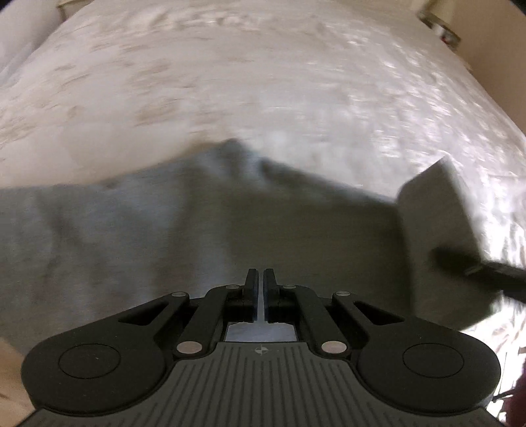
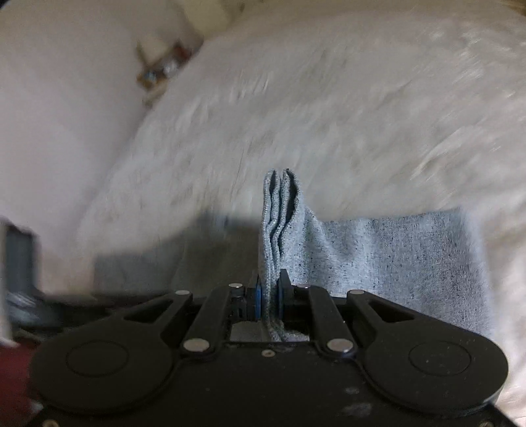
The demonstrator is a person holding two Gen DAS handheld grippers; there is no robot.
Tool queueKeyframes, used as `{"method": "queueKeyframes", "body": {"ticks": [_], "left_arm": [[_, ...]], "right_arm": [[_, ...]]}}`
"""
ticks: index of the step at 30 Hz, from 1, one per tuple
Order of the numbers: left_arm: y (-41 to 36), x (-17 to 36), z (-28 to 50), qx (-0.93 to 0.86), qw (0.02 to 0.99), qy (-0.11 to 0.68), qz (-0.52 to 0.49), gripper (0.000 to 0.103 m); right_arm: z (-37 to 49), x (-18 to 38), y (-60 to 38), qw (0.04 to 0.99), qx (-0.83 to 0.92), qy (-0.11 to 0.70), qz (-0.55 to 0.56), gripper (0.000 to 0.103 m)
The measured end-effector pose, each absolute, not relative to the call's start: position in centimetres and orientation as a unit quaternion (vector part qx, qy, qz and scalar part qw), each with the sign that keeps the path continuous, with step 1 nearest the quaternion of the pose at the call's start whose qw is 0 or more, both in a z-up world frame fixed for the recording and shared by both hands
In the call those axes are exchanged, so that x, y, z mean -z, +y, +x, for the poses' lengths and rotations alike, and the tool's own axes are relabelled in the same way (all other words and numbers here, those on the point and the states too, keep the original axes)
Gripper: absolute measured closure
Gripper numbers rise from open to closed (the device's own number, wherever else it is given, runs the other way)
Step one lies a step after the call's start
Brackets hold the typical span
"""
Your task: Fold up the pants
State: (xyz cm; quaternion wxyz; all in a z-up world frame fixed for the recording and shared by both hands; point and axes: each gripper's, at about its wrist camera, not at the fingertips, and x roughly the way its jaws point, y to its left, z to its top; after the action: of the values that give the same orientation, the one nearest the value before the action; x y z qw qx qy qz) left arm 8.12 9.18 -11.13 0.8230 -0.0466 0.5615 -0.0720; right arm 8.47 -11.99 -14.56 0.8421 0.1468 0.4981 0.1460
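Grey pants (image 1: pixel 138 230) lie across a white bedspread (image 1: pixel 230 98). My left gripper (image 1: pixel 260 279) is nearly shut, a thin slit between its fingers, low over the cloth; I cannot tell whether it pinches any. At the right of this view a pants corner (image 1: pixel 430 210) is lifted, held by my right gripper's dark finger (image 1: pixel 473 266). In the right wrist view my right gripper (image 2: pixel 269 289) is shut on several layers of the grey pants (image 2: pixel 378 256), whose edge (image 2: pixel 279 210) stands up between the fingers. Both views are motion-blurred.
The bedspread (image 2: pixel 328 115) fills most of both views. A small cluttered stand (image 1: pixel 440 26) shows beyond the far right bed corner, and it also shows in the right wrist view (image 2: pixel 161 69). A dark red object (image 2: pixel 13 377) sits at lower left.
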Motion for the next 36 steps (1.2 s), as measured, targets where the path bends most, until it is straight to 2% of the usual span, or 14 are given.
{"method": "queueKeyframes", "body": {"ticks": [3, 4, 5, 7, 11, 15, 17, 18, 27, 30, 36], "left_arm": [[11.3, 10.8, 7.6, 0.064, 0.824, 0.560, -0.053, 0.099], [11.9, 10.9, 7.5, 0.064, 0.824, 0.560, -0.053, 0.099], [12.1, 10.8, 7.3, 0.064, 0.824, 0.560, -0.054, 0.099], [12.3, 10.7, 7.2, 0.066, 0.824, 0.559, -0.058, 0.099], [11.7, 10.3, 7.2, 0.080, 0.827, 0.551, -0.069, 0.099], [9.3, 9.6, 7.6, 0.098, 0.837, 0.533, -0.076, 0.099], [7.6, 9.7, 8.1, 0.105, 0.834, 0.535, -0.080, 0.099], [6.7, 9.9, 8.3, 0.110, 0.832, 0.537, -0.084, 0.099], [-0.1, 14.9, 9.4, 0.092, 0.785, 0.612, -0.024, 0.099], [-0.8, 16.8, 9.1, 0.069, 0.762, 0.644, 0.005, 0.099], [-0.6, 17.7, 8.5, 0.049, 0.759, 0.649, 0.011, 0.099]], "right_arm": [[8.6, 17.7, -8.0, 0.829, -0.131, 0.535, 0.094, 0.090], [8.6, 18.1, -7.1, 0.827, -0.134, 0.539, 0.089, 0.084], [8.6, 17.9, -6.6, 0.828, -0.140, 0.537, 0.084, 0.077], [8.4, 16.6, -6.2, 0.831, -0.166, 0.523, 0.089, 0.068], [7.6, 13.7, -8.6, 0.848, -0.182, 0.485, 0.113, 0.064], [7.8, 13.7, -13.8, 0.855, -0.127, 0.485, 0.129, 0.065], [8.6, 14.9, -16.0, 0.849, -0.096, 0.505, 0.123, 0.080], [8.8, 15.4, -17.1, 0.845, -0.084, 0.514, 0.124, 0.082], [9.9, 20.7, -22.3, 0.805, -0.035, 0.579, 0.127, 0.086], [9.6, 20.7, -22.3, 0.802, -0.047, 0.584, 0.117, 0.087], [10.0, 19.3, -21.9, 0.810, -0.088, 0.570, 0.104, 0.083]]}}
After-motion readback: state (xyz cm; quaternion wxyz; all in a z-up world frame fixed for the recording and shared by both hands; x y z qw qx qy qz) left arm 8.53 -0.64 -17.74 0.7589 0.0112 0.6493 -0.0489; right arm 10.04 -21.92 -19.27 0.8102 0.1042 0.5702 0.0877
